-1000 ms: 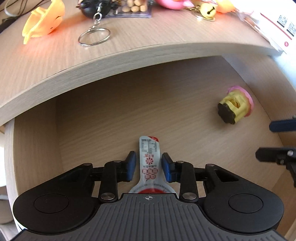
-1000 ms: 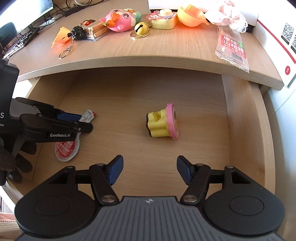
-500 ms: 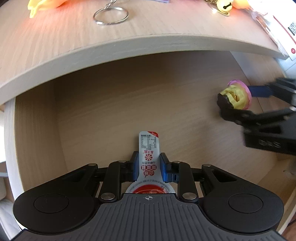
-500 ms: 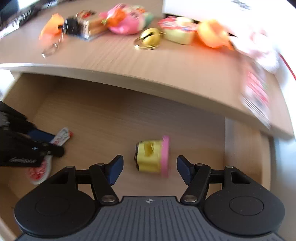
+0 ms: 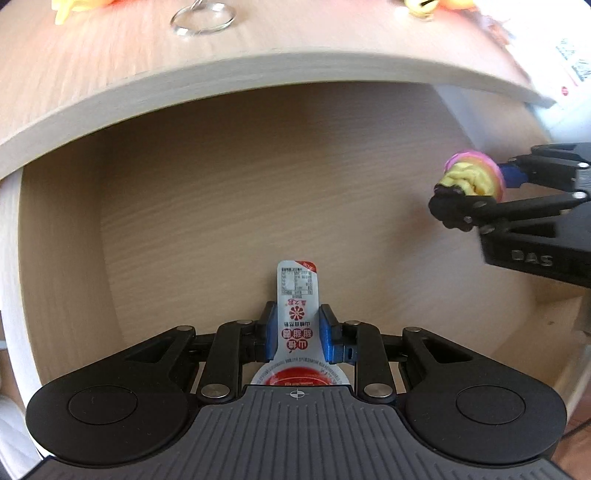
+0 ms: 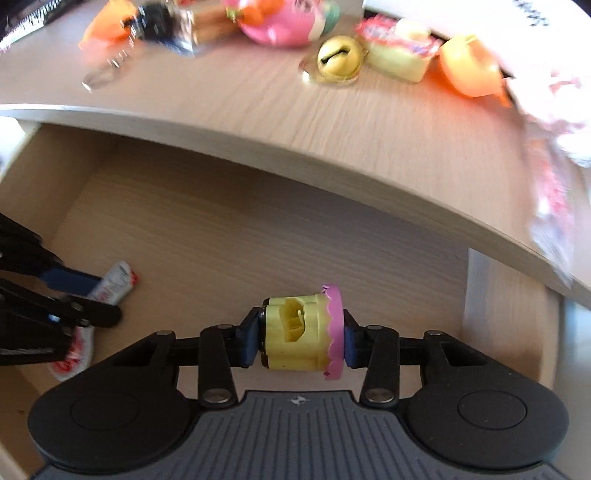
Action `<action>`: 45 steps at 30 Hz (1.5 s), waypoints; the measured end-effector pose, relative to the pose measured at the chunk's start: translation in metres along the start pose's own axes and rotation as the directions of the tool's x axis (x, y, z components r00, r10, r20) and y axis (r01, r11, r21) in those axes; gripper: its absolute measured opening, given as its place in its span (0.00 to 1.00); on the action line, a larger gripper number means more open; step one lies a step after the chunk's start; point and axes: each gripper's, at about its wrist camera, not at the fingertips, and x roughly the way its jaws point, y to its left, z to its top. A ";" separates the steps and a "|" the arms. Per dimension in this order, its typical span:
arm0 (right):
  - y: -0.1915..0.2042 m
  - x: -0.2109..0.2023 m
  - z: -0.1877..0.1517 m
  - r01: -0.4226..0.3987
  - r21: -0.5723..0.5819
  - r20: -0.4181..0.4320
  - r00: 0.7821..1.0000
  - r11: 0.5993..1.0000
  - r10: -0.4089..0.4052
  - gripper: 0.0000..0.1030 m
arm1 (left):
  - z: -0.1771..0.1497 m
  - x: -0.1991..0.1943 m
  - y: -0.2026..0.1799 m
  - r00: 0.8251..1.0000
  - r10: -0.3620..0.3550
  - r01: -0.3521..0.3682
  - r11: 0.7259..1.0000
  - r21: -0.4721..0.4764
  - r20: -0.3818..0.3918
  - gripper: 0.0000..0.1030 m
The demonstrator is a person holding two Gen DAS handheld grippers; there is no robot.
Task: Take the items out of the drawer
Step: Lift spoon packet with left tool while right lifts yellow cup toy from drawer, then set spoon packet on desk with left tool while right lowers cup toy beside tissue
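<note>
Left view, ring: a metal ring (image 5: 203,16) lay on the desk (image 5: 110,70) at the top edge, left of centre.
Left view, drawer: the open drawer (image 5: 229,192) filled the middle of the frame under the desk's curved edge.
Left view, left gripper: the left gripper (image 5: 297,332), bottom centre, was clamped on the sachet (image 5: 297,295); both blue pads pressed its narrow neck, and its jaws had closed further within the last second. The printed tip stuck up past the pads; the red round end sat below them.
Left view, toy: the yellow toy (image 5: 471,179) with a pink rim sat at the right edge, gripped between the right gripper's fingers (image 5: 509,177).
Right view, sachet: at lower left, the sachet (image 6: 114,284) was in the left gripper's fingers (image 6: 70,280), over the drawer (image 6: 221,236) floor.
Right view, right gripper: the right gripper (image 6: 300,341), bottom centre, grasped the toy (image 6: 295,334); its jaws had just been closing, and 1 pad met the dark base, the other the pink rim.
Right view, desk: along the blurred top, a gold bell (image 6: 338,55) lay near centre and an orange cup (image 6: 469,66) at upper right on the desk (image 6: 332,122).
</note>
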 end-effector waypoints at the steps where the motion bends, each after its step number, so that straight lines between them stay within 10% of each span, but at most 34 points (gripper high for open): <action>1: -0.001 -0.009 -0.002 -0.002 0.012 0.016 1.000 1.000 0.002 0.41 | 0.000 -0.006 -0.002 1.000 -0.017 0.016 1.000 0.004 0.011 0.26; 9: -0.034 -0.125 0.000 -0.025 0.152 0.263 0.965 0.988 -0.017 0.41 | 0.014 -0.130 -0.033 0.954 -0.148 0.109 0.981 0.158 0.262 0.26; 16: -0.062 -0.206 0.034 0.018 0.215 0.477 0.871 0.976 -0.121 0.41 | 0.055 -0.216 0.004 0.868 -0.018 -0.019 0.997 0.069 0.496 0.26; 25: -0.070 -0.168 0.031 0.015 0.252 0.413 0.903 0.968 -0.122 0.41 | 0.098 -0.167 0.108 0.917 0.193 -0.137 0.974 -0.179 0.350 0.26; 33: -0.081 -0.146 0.015 0.002 0.269 0.355 0.929 0.963 -0.101 0.41 | 0.098 -0.122 0.125 0.945 0.156 -0.096 0.972 -0.213 0.287 0.26; 40: -0.085 -0.139 0.014 0.005 0.271 0.352 0.930 0.963 -0.104 0.41 | 0.103 -0.120 0.129 0.926 0.041 0.026 0.985 -0.172 0.376 0.26; 45: -0.081 -0.136 0.016 0.019 0.244 0.370 0.922 0.970 -0.111 0.41 | 0.094 -0.145 0.126 0.873 0.086 -0.004 0.985 -0.170 0.481 0.25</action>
